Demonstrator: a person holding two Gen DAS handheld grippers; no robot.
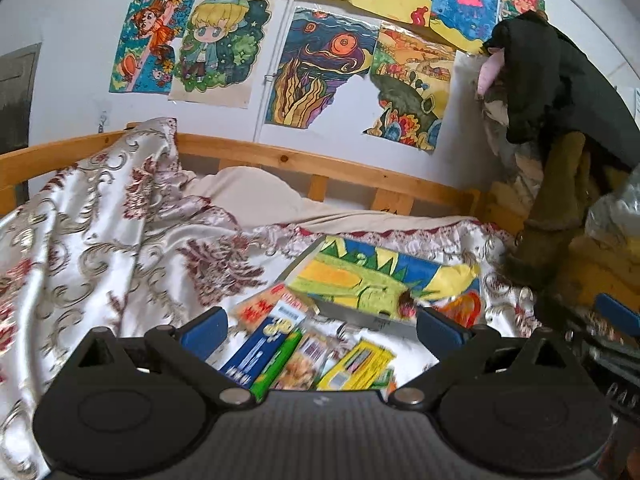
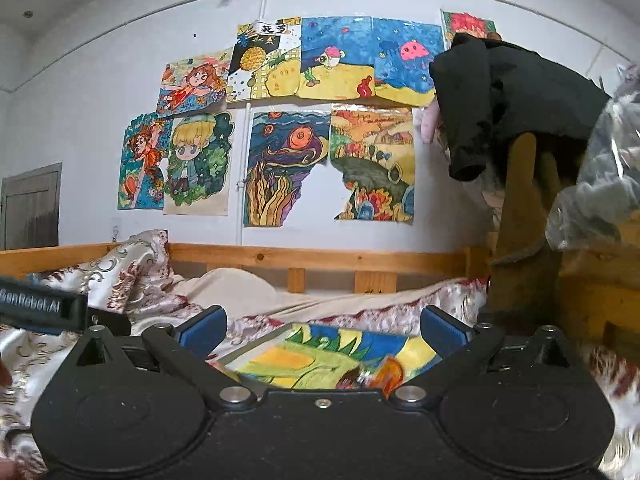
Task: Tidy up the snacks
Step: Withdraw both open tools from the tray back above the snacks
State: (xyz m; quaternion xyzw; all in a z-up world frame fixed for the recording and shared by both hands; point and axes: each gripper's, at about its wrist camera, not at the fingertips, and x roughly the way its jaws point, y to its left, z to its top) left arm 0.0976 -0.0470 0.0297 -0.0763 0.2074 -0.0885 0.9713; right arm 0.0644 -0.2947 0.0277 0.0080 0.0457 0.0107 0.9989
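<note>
On the patterned bedspread [image 1: 100,240], snack packets [image 1: 308,356] lie at six o'clock in the left view, between the spread, empty left gripper [image 1: 320,330]. The right gripper [image 2: 322,330] is likewise spread and empty, above a drawing [image 2: 316,356].

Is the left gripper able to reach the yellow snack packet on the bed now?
Probably yes. The left gripper has its jaws open and empty, and the yellow snack packet lies uncovered just below them, with nothing between.

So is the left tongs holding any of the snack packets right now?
No, the left tongs stand wide open and empty above the blurred colourful snack packets lying on the floral satin bedspread.
</note>
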